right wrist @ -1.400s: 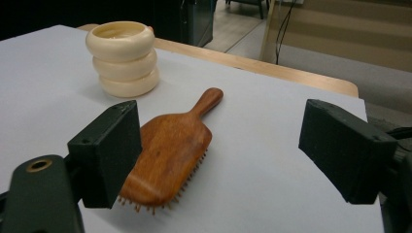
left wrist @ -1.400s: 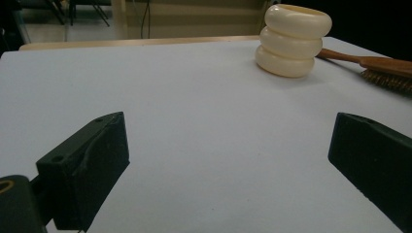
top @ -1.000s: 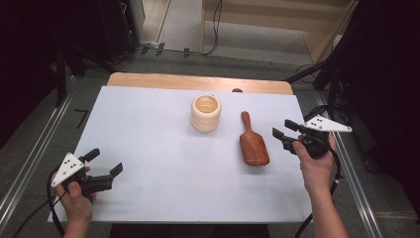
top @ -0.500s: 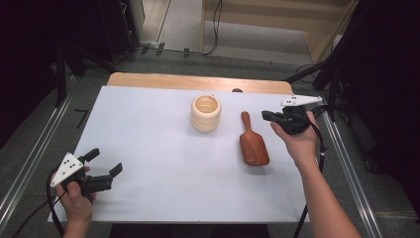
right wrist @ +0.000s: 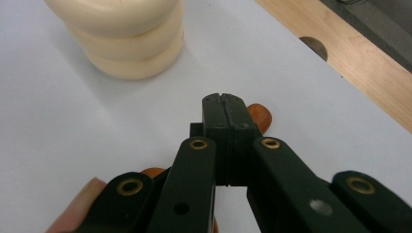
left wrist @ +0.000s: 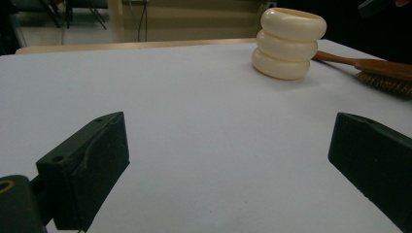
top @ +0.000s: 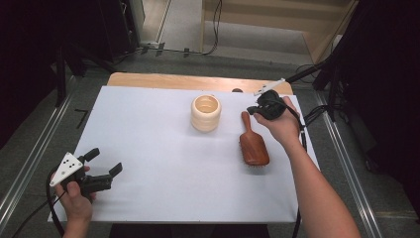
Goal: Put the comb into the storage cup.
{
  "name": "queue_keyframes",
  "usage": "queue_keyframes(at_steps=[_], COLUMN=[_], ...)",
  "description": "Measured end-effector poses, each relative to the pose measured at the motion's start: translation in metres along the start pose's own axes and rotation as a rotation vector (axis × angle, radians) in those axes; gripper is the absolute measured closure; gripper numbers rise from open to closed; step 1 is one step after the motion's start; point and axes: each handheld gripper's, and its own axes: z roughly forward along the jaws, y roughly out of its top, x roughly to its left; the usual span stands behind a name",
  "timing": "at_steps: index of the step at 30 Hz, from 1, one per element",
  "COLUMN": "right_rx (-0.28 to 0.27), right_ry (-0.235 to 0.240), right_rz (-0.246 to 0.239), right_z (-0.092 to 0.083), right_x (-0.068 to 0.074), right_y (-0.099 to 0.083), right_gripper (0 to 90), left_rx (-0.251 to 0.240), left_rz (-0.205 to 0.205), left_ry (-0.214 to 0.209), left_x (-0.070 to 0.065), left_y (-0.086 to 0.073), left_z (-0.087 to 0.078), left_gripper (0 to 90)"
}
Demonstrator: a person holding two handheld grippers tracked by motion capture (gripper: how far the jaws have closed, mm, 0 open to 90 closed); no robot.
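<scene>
High view: the right gripper (top: 253,110) hangs over the tip of the wooden hairbrush (top: 253,146) handle, at the far right of the white bench (top: 148,148). The brush lies flat, handle pointing away from the person and the oval head nearer to them, bristles showing along its near edge. Just left of the handle stands a cream ribbed cup (top: 206,112), upright and apart from the brush.

Right gripper view: the right gripper (right wrist: 224,99) has its jaws clenched pad against pad with nothing between them; they have just been closing. The rounded end of the hairbrush (right wrist: 259,116) handle peeks out from under and behind the closed tips, so the gripper sits above the handle's end rather than around it. Whether the tips touch the wood cannot be told. The cup (right wrist: 126,39) stands beyond, to the upper left.

Left gripper view: the left gripper (left wrist: 228,145) is released, jaws wide apart over bare bench, well apart from the cup (left wrist: 289,42) and the hairbrush (left wrist: 374,70) behind it.
</scene>
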Motion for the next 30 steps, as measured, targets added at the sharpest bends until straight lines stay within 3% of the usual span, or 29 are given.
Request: queue_keyframes(at_steps=[14,23,30], right_rx=[0.221,0.304,0.339], right_ry=[0.002,0.010,0.011], right_rz=[-0.053,-0.056,-0.066], right_z=[0.057,0.080,0.090], right_x=[-0.004,-0.006,-0.003], right_y=[0.016,0.011,0.010], right_gripper=[88.5,88.6,88.5], left_rx=[0.001,0.003,0.004], left_rz=[0.001,0.003,0.002], left_ry=[-0.003,-0.005,-0.006], left_x=[0.001,0.000,0.000], left_y=[0.000,0.000,0.000], left_z=[0.000,0.000,0.000], left_gripper=[1.4,1.4,1.5])
